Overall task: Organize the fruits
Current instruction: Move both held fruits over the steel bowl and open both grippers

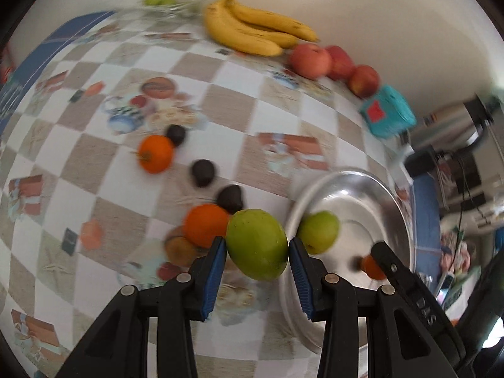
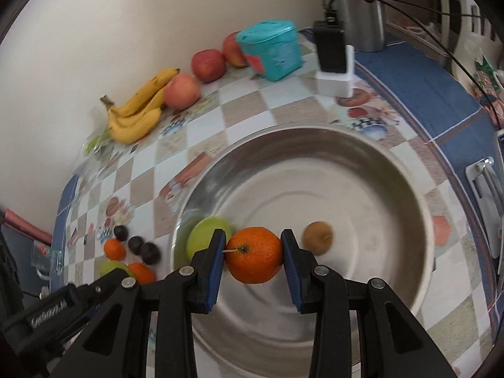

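My left gripper (image 1: 256, 244) is shut on a green fruit (image 1: 256, 252), held just left of the steel bowl's rim (image 1: 362, 176). Another green fruit (image 1: 318, 231) lies inside the bowl. My right gripper (image 2: 253, 242) is shut on an orange (image 2: 253, 260) over the steel bowl (image 2: 315, 132), where a green fruit (image 2: 204, 239) and a brown kiwi (image 2: 318, 237) lie. Left on the checked tablecloth are two oranges (image 1: 156, 157) (image 1: 206, 228) and three dark fruits (image 1: 203, 172).
Bananas (image 2: 135, 110) and three red apples (image 2: 208, 64) line the wall. Beside them stand a teal container (image 2: 271, 50) and a black charger (image 2: 330, 47) on a white block, with cables. A glass bowl (image 1: 160, 1) of green fruit sits far back.
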